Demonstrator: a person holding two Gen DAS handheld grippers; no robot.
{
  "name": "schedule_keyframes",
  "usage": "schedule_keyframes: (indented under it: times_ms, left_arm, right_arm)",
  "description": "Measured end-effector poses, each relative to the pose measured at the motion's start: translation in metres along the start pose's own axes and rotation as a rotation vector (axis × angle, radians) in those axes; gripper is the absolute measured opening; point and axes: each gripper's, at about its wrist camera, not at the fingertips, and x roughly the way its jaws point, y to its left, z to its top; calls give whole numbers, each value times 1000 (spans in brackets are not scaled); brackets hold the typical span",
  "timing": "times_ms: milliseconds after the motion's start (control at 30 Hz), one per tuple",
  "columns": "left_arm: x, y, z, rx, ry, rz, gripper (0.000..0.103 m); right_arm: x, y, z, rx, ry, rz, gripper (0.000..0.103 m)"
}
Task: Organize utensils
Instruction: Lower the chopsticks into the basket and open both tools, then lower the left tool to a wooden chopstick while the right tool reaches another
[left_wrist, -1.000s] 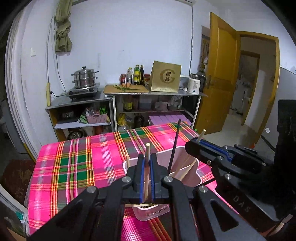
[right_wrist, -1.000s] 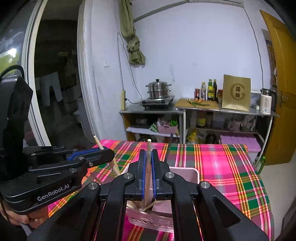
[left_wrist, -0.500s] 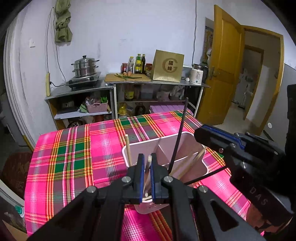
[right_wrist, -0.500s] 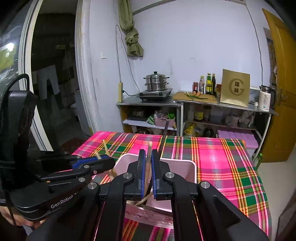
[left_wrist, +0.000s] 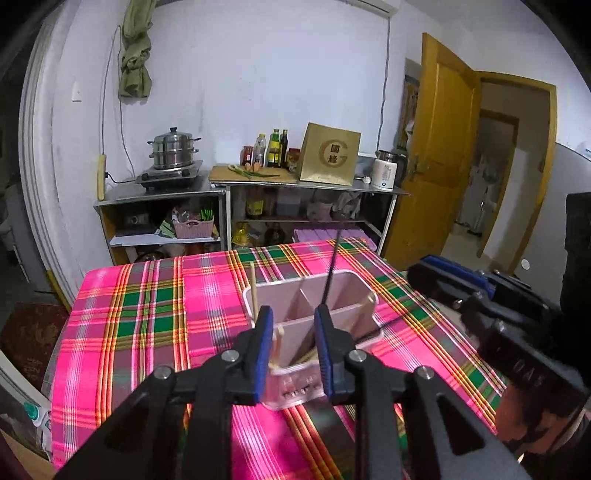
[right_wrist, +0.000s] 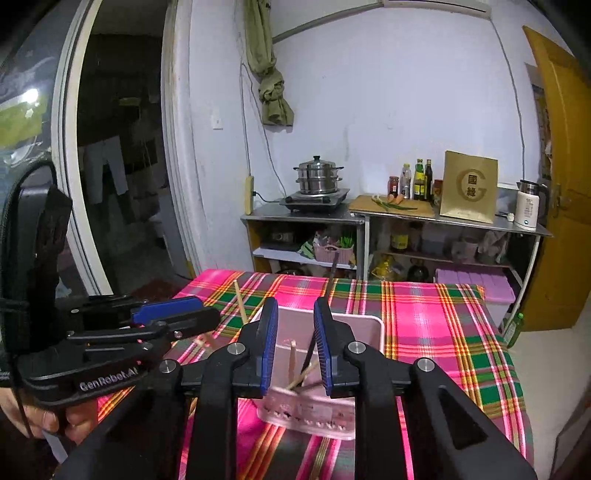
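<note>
Left wrist view: my left gripper (left_wrist: 291, 332) has its jaws spread with nothing between them, low in the centre of the frame, right over the pink utensil holder (left_wrist: 314, 295) on the plaid tablecloth (left_wrist: 147, 314). My right gripper (right_wrist: 295, 332) gapes the same way, empty. I judge the risk is snagging: the black chopstick (left_wrist: 330, 273) and wooden chopsticks (right_wrist: 295, 369) lean loosely, so a careless pull-back could tip the light holder.
</note>
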Motion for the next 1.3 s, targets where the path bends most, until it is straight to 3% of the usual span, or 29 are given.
schedule_keyframes:
  times_ms: [200,700,1167,1300]
  left_arm:
    - [-17,-9,-37,-10,15,-29,24]
    - [-1,-47,-149,-3,229,-113,29]
    - [30,-66,-178,-3,344,-126,32]
    - [41,-72,-182,28,379,-97,32]
  right_arm:
    - [-37,-8,-31,19,8,-9,20]
    - [-70,-35,-137,126,175,-18,21]
    - [-78,-42,-154,174,194,-13,21]
    - [-74,-43,-157,179,200,-10,21]
